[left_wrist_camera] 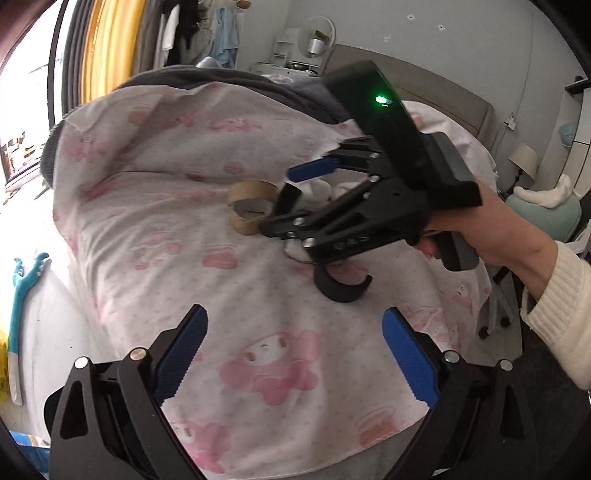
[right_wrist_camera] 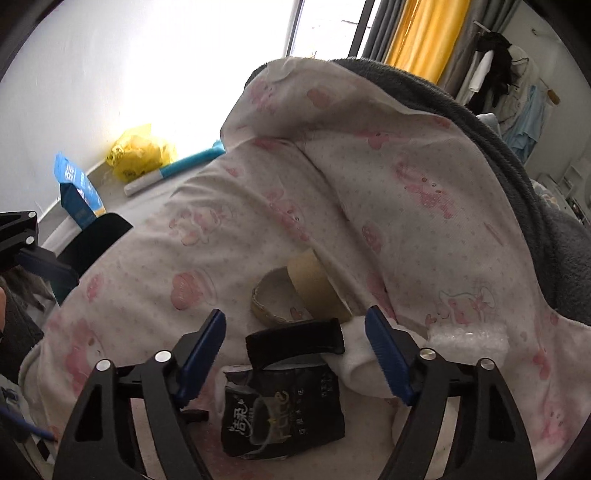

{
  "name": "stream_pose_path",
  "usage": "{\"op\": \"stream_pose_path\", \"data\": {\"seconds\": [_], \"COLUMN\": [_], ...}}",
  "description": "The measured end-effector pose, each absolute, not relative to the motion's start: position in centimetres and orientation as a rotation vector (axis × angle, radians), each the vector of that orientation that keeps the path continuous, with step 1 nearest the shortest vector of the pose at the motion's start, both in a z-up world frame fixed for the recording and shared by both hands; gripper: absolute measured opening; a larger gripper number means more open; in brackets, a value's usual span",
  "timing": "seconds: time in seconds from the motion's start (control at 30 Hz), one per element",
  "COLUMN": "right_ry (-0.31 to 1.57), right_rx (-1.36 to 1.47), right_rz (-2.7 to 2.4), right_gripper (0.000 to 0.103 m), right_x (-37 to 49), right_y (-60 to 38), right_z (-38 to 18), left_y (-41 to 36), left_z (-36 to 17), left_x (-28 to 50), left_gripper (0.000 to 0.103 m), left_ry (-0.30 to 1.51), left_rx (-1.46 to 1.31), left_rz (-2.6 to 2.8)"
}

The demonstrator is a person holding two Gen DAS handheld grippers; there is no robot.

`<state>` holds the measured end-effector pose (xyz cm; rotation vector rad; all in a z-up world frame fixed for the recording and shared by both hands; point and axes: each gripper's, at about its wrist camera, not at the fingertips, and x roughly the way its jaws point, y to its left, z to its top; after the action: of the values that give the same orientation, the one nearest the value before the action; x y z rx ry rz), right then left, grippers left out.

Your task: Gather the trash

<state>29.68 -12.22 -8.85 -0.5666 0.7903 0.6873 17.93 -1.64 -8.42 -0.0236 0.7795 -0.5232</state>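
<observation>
Home bedroom; bed, hanging clothes.

Tape roll behind wrapper on bedspread

The bedsheet was soft matt cotton cloth. The tape roll was dull brown cardboard. The black packet looked like glossy crinkled plastic film. The grey blanket appeared fleecy, and the yellow bag thin shiny plastic.

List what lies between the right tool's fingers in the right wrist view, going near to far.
Black wrapper → black curved band → cardboard tape roll → pink-printed bedsheet → grey blanket.
</observation>
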Motion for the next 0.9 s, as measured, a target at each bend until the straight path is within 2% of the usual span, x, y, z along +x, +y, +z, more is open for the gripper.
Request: {"op": "stream_pose_path", "data": {"seconds": [0.13, 0.33, 0.57, 0.9], "right_ry": [0.811, 0.793, 0.771, 0.803], "right_rx": [-0.584, -0.543, -0.463, -0.508], "right_rz": [0.669, 0.68, 0.703, 0.703], "right_gripper": [0.067, 0.057, 0.054, 0.057], "right_x": [30.1, 29.9, 29.4, 29.6], "right_y": [-12.3, -13.1, -14.3, -13.4], "right_z": [-9.6, -8.9, -7.4, -9.1], "left_y": [-2.4, -3.4, -4.7, -5.8], "left_z": [-8.6, -9.3, -9.8, -10.3], "left_x": [18.0, 18.6, 18.9, 19.6], "left_gripper": [0.096, 0.088, 0.083, 0.083], "left_ry": [0.78, 0.788, 0.787, 0.803], "left_rx": [-0.02, -0.014, -0.005, -0.025], "left_rz": [-0.546, -0.553, -0.565, -0.569]}}
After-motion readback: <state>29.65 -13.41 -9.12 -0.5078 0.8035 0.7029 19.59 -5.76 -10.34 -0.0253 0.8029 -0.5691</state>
